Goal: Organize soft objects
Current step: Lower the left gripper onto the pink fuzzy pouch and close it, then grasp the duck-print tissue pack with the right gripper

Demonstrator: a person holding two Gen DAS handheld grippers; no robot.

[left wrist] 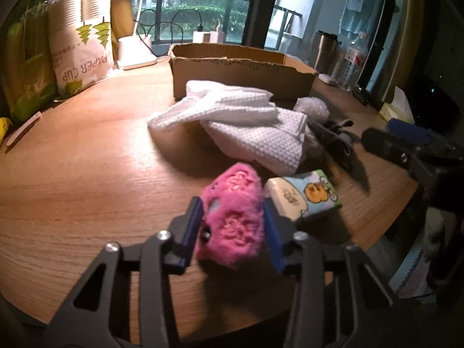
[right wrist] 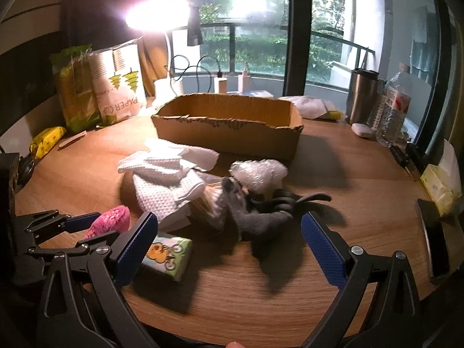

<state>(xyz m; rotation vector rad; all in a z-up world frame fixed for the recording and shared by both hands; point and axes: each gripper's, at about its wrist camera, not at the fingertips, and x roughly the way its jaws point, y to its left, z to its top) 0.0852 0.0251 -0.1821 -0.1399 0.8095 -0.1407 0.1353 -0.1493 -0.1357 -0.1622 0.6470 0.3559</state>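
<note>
Left hand-held gripper (left wrist: 233,220) clamped on pink plush toy (left wrist: 232,217), low over counter (left wrist: 87,174), beside tissue pack (left wrist: 304,195). Right hand-held gripper (right wrist: 229,235) spread wide, nothing held, above grey glove (right wrist: 261,211).

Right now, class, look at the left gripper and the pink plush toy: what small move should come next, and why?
Probably lift. The left gripper has its blue pads on either side of the pink plush toy, seemingly squeezing it, and the cardboard box stands open behind, so raising the toy clear of the table seems the sensible step.
</note>
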